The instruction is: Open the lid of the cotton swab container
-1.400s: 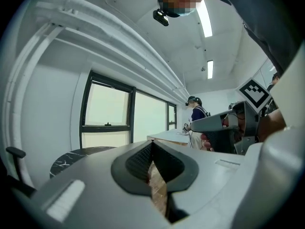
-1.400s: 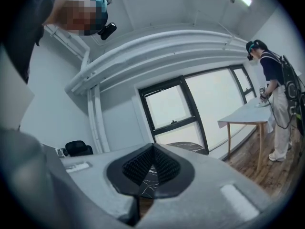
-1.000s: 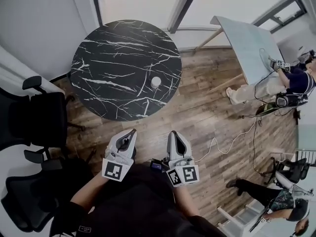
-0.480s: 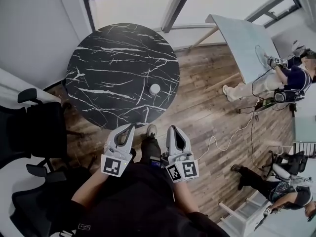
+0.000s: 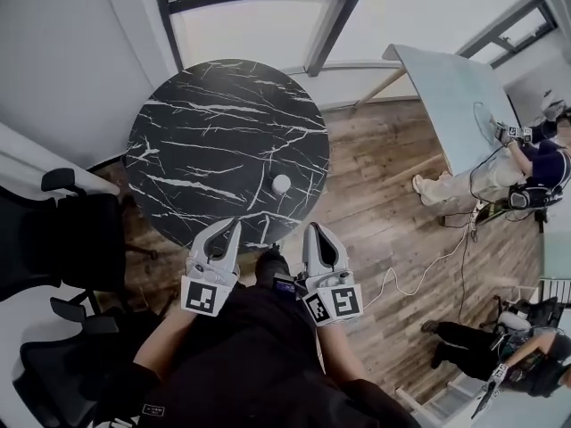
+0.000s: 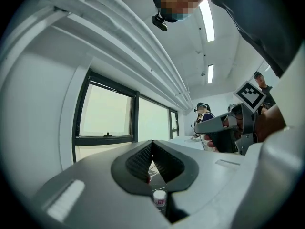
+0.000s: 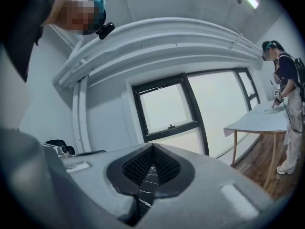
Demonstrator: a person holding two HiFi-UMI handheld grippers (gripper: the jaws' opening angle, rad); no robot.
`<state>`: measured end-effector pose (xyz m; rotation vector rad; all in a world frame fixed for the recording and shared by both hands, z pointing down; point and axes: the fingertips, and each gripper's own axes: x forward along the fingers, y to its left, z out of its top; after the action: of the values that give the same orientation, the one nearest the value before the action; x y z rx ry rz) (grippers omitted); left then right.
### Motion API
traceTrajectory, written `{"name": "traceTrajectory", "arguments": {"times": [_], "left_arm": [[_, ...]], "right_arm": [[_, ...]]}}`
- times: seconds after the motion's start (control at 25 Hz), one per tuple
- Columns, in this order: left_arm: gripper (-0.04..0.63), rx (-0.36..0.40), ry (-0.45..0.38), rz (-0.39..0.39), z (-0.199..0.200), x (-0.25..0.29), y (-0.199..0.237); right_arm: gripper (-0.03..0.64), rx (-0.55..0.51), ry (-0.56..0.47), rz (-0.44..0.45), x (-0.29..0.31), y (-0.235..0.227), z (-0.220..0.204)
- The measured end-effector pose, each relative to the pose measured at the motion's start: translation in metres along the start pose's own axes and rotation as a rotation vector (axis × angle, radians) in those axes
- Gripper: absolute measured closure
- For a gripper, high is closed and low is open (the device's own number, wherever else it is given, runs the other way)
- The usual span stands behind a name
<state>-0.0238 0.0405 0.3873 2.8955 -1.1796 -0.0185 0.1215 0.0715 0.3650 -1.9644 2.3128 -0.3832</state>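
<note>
A small white round cotton swab container [image 5: 281, 184] stands with its lid on near the right edge of the round black marble table [image 5: 214, 132]. In the left gripper view the container [image 6: 159, 198] shows small through the gap below the jaws. My left gripper [image 5: 234, 228] is shut and empty, held at the table's near edge. My right gripper [image 5: 312, 231] is shut and empty too, beside the left one and just off the table's rim. Both are a fair way short of the container.
Black office chairs [image 5: 71, 239] stand at the left of the table. A light table [image 5: 451, 96] and seated persons [image 5: 526, 163] are at the right, with a cable [image 5: 419, 257] on the wooden floor. Windows [image 5: 259, 16] line the far wall.
The view has moved forward: the table and container sit lower in the head view, closer to both grippers. The jaws have stayed shut.
</note>
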Motion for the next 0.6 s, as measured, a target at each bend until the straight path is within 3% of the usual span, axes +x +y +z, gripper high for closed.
{"name": "traceTrajectory", "arguments": {"times": [0.6], "left_arm": [[0.592, 0.041, 0.155, -0.023, -0.062, 0.061, 0.008]], "right_arm": [[0.621, 0.052, 0.090, 0.001, 0.053, -0.059, -0.034]]}}
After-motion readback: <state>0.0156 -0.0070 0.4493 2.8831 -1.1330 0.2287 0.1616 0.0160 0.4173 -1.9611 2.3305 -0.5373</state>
